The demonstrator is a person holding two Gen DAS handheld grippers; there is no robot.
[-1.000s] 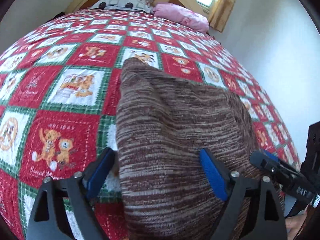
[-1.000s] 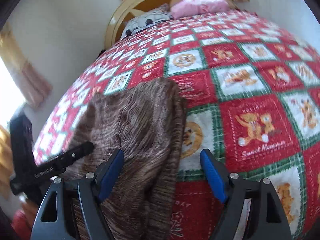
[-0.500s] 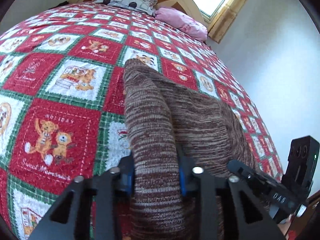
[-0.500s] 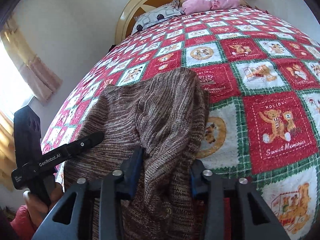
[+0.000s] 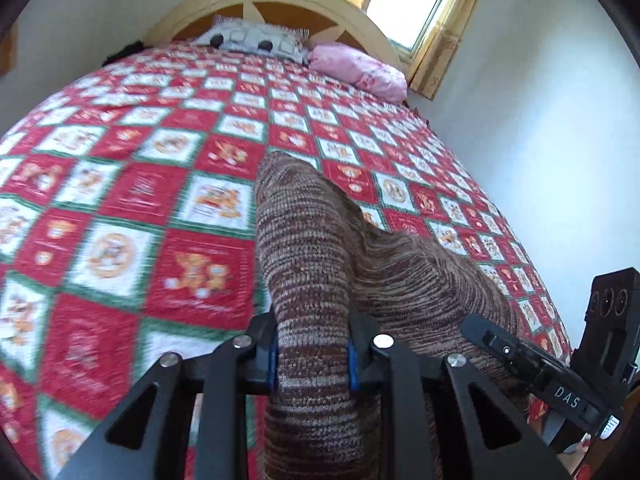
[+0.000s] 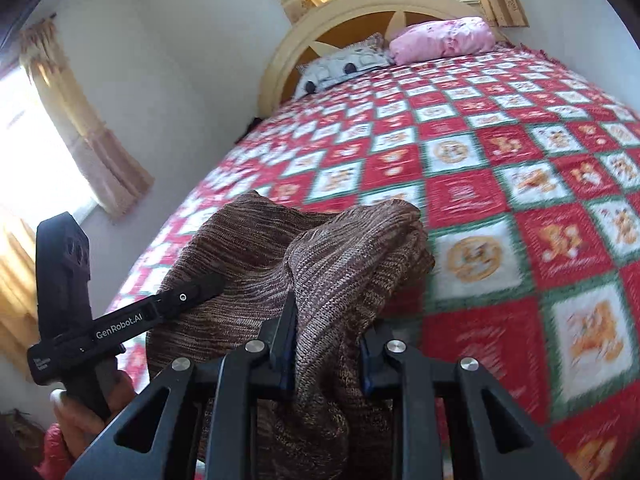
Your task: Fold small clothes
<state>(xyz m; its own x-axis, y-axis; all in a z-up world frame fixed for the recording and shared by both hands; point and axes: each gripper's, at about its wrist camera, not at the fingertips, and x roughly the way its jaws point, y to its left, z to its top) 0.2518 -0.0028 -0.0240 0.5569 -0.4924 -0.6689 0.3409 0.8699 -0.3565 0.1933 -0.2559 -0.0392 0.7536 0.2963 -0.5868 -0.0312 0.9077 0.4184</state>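
Note:
A brown striped knit garment [image 5: 312,248] lies near the foot of the bed, its near edge raised off the quilt. My left gripper [image 5: 312,354] pinches a bunched fold of that edge between its blue pads, the jaws still closing on it. In the right wrist view the same garment [image 6: 248,264] rises in a hump. My right gripper [image 6: 325,356] clamps another fold of it, its jaws closing too. Each view shows the other gripper beside the cloth: the right one [image 5: 532,364] and the left one [image 6: 132,320], the latter held by a hand [image 6: 84,412].
A red, green and white teddy-bear quilt [image 5: 120,220] covers the bed. A pink pillow [image 5: 360,70] and a grey-white one [image 5: 252,40] lie by the yellow arched headboard [image 6: 276,64]. White walls flank the bed, and curtained windows [image 6: 80,128] stand nearby.
Both grippers went from wide open around the garment's near edge to clamped on it. They then rose and moved forward, lifting and bunching the fabric.

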